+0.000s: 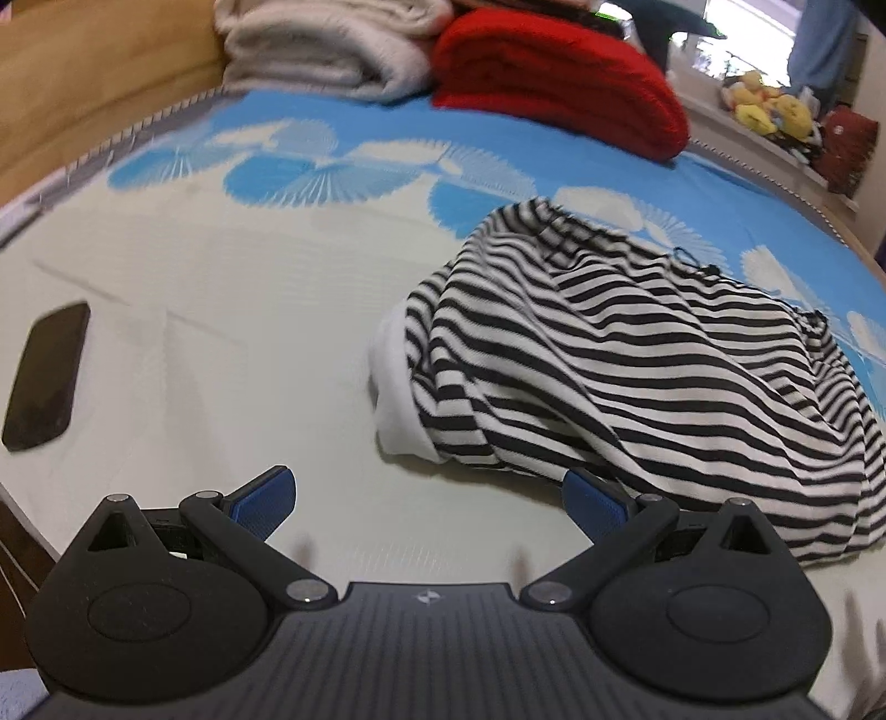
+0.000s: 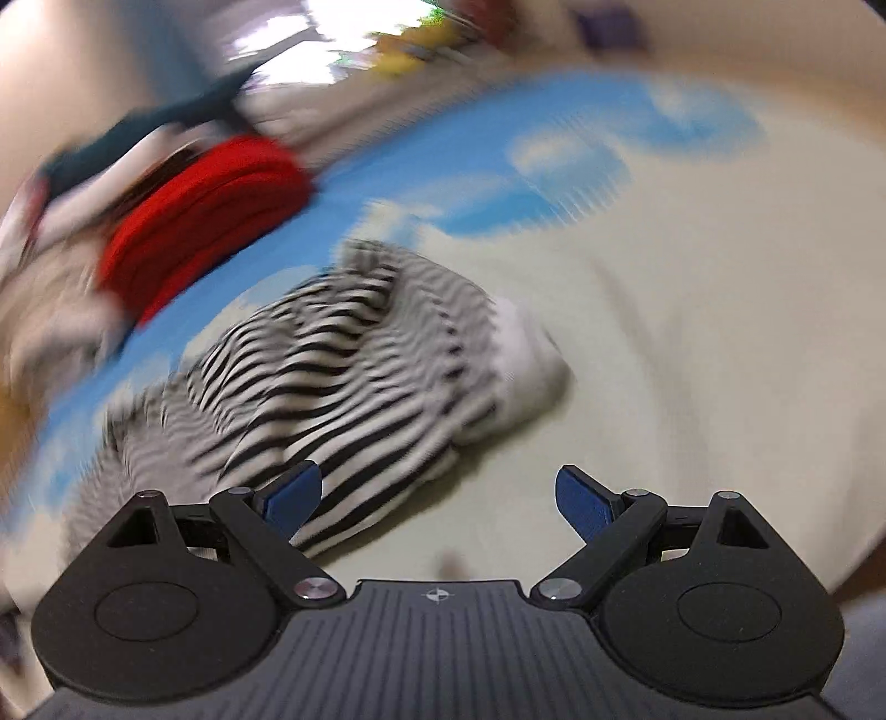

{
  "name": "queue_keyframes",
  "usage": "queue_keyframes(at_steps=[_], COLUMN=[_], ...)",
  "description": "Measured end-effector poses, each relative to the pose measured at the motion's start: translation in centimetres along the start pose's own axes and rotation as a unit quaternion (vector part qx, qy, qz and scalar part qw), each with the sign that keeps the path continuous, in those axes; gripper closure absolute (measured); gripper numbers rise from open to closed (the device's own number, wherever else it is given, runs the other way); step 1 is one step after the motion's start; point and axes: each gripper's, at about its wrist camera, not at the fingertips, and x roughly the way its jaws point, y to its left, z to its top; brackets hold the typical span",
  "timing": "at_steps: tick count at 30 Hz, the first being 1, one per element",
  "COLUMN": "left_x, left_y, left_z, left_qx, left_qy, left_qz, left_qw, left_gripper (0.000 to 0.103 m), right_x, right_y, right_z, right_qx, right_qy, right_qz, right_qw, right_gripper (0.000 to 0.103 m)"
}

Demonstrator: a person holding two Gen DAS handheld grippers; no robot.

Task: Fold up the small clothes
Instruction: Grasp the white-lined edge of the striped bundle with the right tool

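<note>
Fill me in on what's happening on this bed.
A person holds a two-finger tool in each hand over a bed sheet with a blue fan print. Both the left tool and the right tool are open and empty. A crumpled black-and-white striped garment lies unfolded ahead of them. A folded red blanket sits at the far edge, and a black phone lies to the left.

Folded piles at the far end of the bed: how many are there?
2. A red pile sits at the far edge, and a cream pile lies right beside it, toward the wooden headboard. More may be hidden behind them.
</note>
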Motion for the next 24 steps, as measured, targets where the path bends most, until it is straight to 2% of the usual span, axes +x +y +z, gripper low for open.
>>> queue_keyframes(at_steps=[2, 4, 6, 9, 12, 13, 14, 15, 16, 19, 20, 24], left_x=[0.2, 0.2, 0.5, 1.6, 3.0, 3.5, 4.0, 4.4, 4.6, 4.9, 4.9, 5.2], left_y=[0.5, 1.2, 1.7, 2.6, 3.4, 3.6, 3.8, 4.0, 4.1, 4.0, 4.0, 3.5], left_z=[0.8, 2.0, 3.1, 4.5, 5.0, 5.0, 5.0, 4.9, 4.8, 4.6, 4.5, 4.1], left_qx=[-0.013, -0.032, -0.043, -0.060, -0.082, -0.088, -0.096, -0.102, -0.105, -0.100, -0.096, -0.078], left_qy=[0.001, -0.010, -0.014, 0.000, 0.033, 0.045, 0.059, 0.067, 0.073, 0.078, 0.077, 0.086], left_qz=[0.005, 0.013, 0.023, 0.029, 0.028, 0.028, 0.029, 0.031, 0.034, 0.056, 0.064, 0.072], left_qw=[0.9999, 0.9994, 0.9987, 0.9978, 0.9957, 0.9947, 0.9932, 0.9920, 0.9912, 0.9904, 0.9904, 0.9907], left_gripper=[0.000, 0.000, 0.000, 0.000, 0.000, 0.000, 0.000, 0.000, 0.000, 0.000, 0.000, 0.000], right_x=[1.2, 2.6, 4.1, 6.8, 9.2, 9.7, 10.2, 10.9, 11.2, 10.8, 10.0, 6.9], right_y=[-2.2, -3.7, -4.5, -5.0, -4.4, -3.8, -3.1, -2.3, -2.1, -2.2, -2.6, -4.6], right_z=[0.8, 1.7, 2.6, 3.8, 4.2, 4.6, 5.0, 5.4, 5.7, 6.0, 6.3, 7.1], right_qx=[0.107, 0.196, 0.257, 0.312, 0.331, 0.320, 0.302, 0.275, 0.261, 0.264, 0.260, 0.283], right_qy=[0.033, 0.050, 0.051, 0.047, 0.052, 0.051, 0.058, 0.067, 0.066, 0.059, 0.046, -0.010], right_qz=[0.028, 0.062, 0.073, 0.038, 0.022, 0.026, 0.027, 0.016, 0.004, -0.010, -0.015, -0.031], right_qw=[0.993, 0.977, 0.962, 0.948, 0.942, 0.946, 0.951, 0.959, 0.963, 0.963, 0.965, 0.958], right_gripper=[0.011, 0.011, 0.011, 0.011, 0.012, 0.024, 0.054, 0.077, 0.085, 0.088, 0.088, 0.088])
